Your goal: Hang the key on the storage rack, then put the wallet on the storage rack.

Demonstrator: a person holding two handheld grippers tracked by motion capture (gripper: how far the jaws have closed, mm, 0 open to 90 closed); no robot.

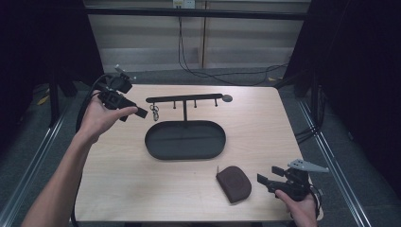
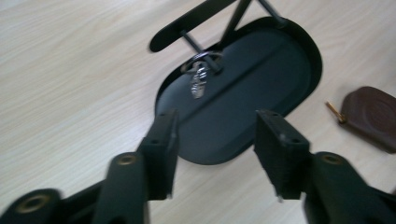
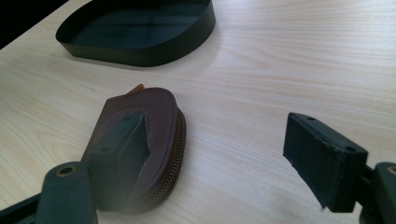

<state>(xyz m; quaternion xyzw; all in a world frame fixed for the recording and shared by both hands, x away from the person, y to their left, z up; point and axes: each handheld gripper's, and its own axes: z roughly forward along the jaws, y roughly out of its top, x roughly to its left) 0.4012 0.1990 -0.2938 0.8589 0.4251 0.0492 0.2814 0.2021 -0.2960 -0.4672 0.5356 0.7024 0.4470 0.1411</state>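
Note:
A small bunch of keys (image 1: 154,112) (image 2: 198,81) hangs from a hook at the left end of a black rack bar (image 1: 184,99). The bar stands over a black oval tray (image 1: 184,158) (image 2: 280,56) (image 3: 154,51). My left gripper (image 1: 137,113) (image 2: 215,126) is open just left of the keys, with nothing between its jaws. A brown zip pouch (image 1: 233,183) (image 2: 371,116) (image 3: 159,116) lies flat near the table's front. My right gripper (image 1: 268,174) (image 3: 217,126) is open just right of the pouch, its left jaw standing in front of the pouch's edge.
The pale wooden table (image 1: 255,123) ends close behind the rack and just in front of the pouch. A black cable (image 1: 222,78) runs over the floor beyond the far edge. Metal rails (image 1: 326,146) flank both sides.

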